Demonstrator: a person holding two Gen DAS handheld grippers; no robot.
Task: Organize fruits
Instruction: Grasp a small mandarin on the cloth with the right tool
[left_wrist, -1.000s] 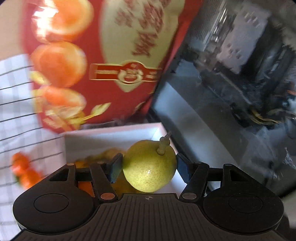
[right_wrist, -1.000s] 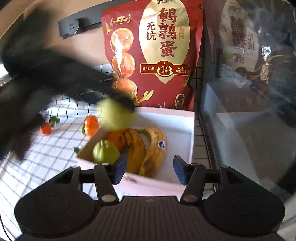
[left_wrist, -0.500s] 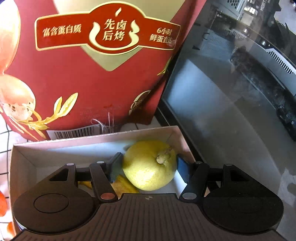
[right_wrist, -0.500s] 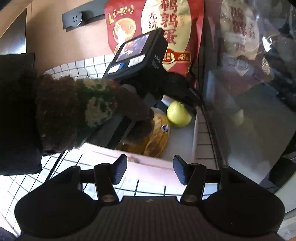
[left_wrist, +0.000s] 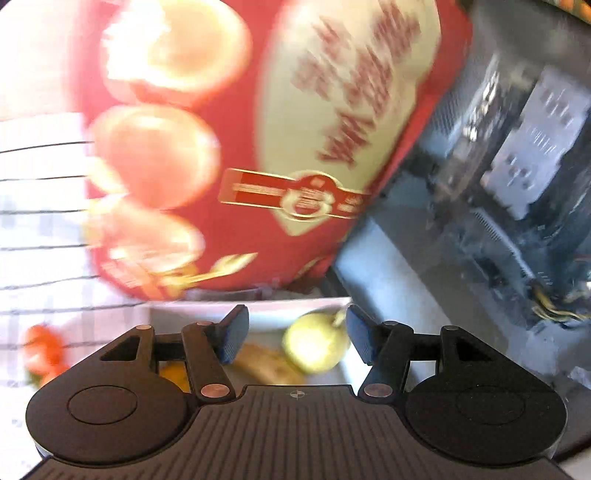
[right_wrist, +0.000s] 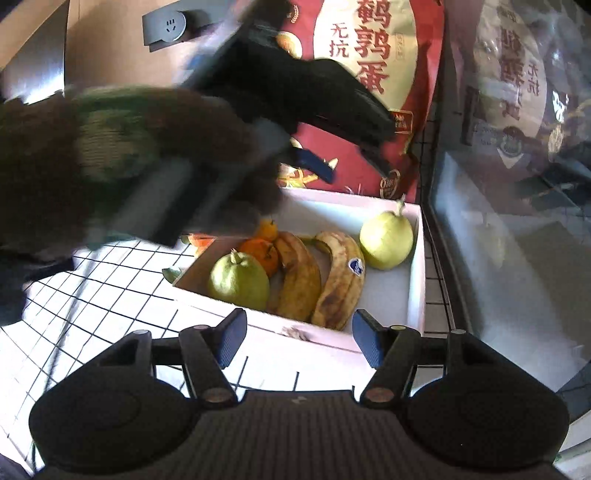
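Right wrist view: a red snack bag (right_wrist: 373, 74) stands at the table's (right_wrist: 92, 288) far edge, behind a white box (right_wrist: 415, 280). The box holds two bananas (right_wrist: 317, 280), a green pear (right_wrist: 238, 282), tangerines (right_wrist: 260, 254) and, in its far right corner, a yellow pear (right_wrist: 386, 240). The left claw (right_wrist: 354, 168) hangs above the box, spread and empty, its jaws just having narrowed slightly. The right claw (right_wrist: 297, 341), near the box's front edge, is spread and empty, its jaws just having widened.
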